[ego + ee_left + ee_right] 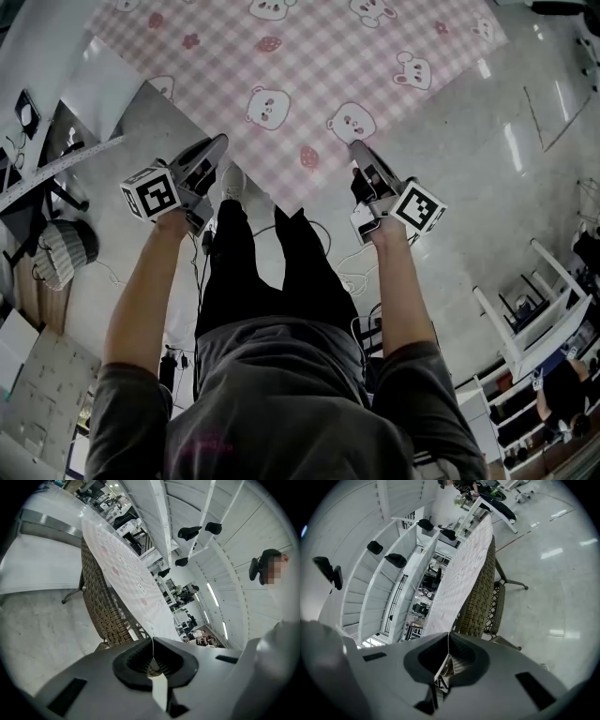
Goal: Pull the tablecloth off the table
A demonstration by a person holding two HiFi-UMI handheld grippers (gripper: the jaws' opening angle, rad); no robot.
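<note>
Pink checked tablecloth (309, 66), gripped at near edge

1. Tablecloth: bear print, fills upper centre of the head view and lies over the wicker worktop (101, 606).
2. My left tool (216, 148): jaws clamped on the cloth's near edge.
3. My right tool (360, 150): jaws clamped likewise.

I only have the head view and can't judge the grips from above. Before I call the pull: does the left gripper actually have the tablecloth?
Observer: Yes. In the left gripper view, the left gripper has its jaws shut on the edge of the tablecloth, with the thin sheet pinched between them.
Operator: And the right?
Observer: The same. The right gripper is shut on the cloth's edge.
Operator: What's under the cloth?
Observer: A woven wicker table. The cloth lies over its top.
</note>
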